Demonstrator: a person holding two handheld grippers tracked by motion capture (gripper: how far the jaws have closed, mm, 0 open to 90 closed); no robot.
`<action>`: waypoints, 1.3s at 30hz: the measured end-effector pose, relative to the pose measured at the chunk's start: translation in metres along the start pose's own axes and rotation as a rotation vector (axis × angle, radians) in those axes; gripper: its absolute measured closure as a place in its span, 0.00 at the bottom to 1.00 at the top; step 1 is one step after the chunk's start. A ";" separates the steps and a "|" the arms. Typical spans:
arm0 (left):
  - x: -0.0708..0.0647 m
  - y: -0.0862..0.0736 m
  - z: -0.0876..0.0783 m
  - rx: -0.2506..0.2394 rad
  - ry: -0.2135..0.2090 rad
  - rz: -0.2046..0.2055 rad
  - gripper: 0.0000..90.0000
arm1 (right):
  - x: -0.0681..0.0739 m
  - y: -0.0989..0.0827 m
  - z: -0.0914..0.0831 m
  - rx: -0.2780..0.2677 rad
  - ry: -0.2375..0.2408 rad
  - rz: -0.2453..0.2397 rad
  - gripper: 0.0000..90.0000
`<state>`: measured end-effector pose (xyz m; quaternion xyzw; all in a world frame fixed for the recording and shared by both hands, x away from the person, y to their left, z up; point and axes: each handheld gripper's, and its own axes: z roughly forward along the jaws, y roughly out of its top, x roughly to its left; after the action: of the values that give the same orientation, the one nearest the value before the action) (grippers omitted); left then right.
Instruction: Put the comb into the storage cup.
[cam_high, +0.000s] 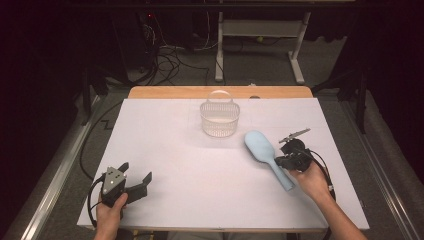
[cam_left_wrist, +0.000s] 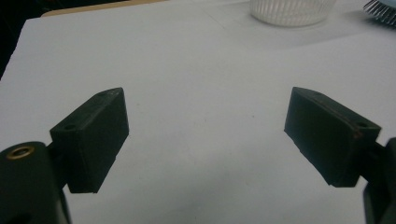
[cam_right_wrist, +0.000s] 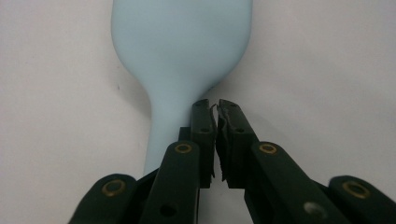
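Hairbrush (cam_high: 266, 156) is laid just left of the nearly closed right gripper (cam_right_wrist: 217, 106), handle alongside it; left gripper (cam_left_wrist: 205, 130), open, is kept far away.

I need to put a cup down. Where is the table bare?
Bare: the wide middle between the left gripper, basket and hairbrush, plus the far left corner. Crowded: the right side, where the right gripper sits by the brush.

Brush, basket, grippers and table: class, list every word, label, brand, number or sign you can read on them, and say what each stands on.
None can be read.
Brush: plain light blue, no marking.
Basket: plain white lattice, no label.
Left gripper and right gripper: black parts with brass fittings, no print.
Table: bare white sheet.
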<state>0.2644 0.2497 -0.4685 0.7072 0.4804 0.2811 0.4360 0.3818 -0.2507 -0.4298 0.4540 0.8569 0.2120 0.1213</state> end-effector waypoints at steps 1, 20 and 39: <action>0.000 0.000 0.000 0.000 0.000 0.000 0.16 | 0.000 0.000 0.000 0.000 0.001 0.000 0.96; 0.000 0.000 0.001 0.002 0.000 -0.002 0.16 | -0.004 0.001 -0.008 -0.031 -0.027 0.027 0.73; 0.000 0.000 0.000 -0.003 0.001 0.002 0.16 | 0.009 -0.004 -0.020 -0.077 0.072 0.047 0.52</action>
<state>0.2642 0.2493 -0.4682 0.7068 0.4797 0.2825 0.4365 0.3663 -0.2499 -0.4142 0.4610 0.8410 0.2637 0.1029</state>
